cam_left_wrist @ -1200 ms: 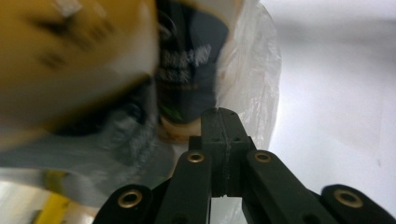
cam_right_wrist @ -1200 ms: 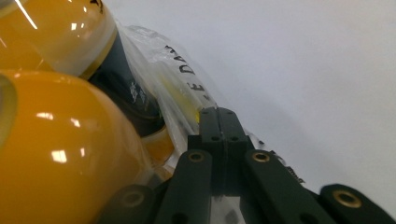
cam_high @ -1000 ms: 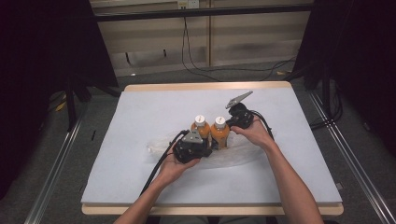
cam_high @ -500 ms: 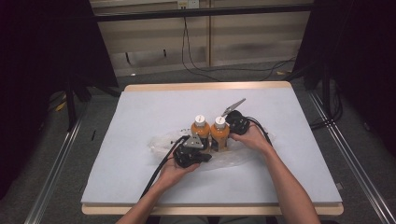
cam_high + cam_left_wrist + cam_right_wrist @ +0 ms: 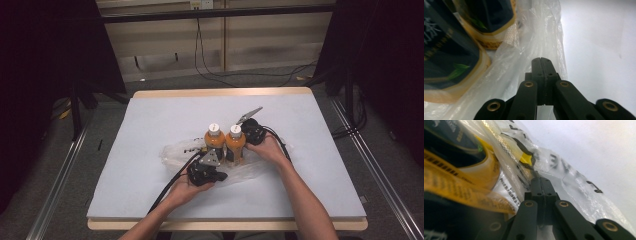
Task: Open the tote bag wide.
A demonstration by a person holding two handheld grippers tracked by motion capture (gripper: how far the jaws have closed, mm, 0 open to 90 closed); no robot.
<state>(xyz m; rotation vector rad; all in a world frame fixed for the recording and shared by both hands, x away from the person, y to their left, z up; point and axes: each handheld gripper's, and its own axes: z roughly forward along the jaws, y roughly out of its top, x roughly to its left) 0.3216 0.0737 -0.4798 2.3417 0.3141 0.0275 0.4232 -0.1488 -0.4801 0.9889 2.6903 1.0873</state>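
Note:
Two orange bottles with white caps stand side by side, the left bottle [image 5: 215,143] and the right bottle [image 5: 235,146], on a clear plastic bag [image 5: 175,151] at the table's middle. My left gripper [image 5: 222,176] lies low in front of them, jaws shut on a fold of the bag [image 5: 541,32] that runs taut from its tips [image 5: 540,59]. The bottles' dark labels [image 5: 449,57] fill its left side. My right gripper [image 5: 248,129] sits against the right bottle's far side, shut [image 5: 540,179] on printed film [image 5: 564,180], with a bottle [image 5: 454,165] close at its left.
The white table top [image 5: 150,115] has a wooden edge [image 5: 220,92] at the back. Black cables trail from both grippers toward the person. Metal rails [image 5: 60,175] run along the floor on both sides.
The right gripper has sunk a little beside the right bottle. The left gripper has drawn slightly toward the person. Both bottles stand where they were.

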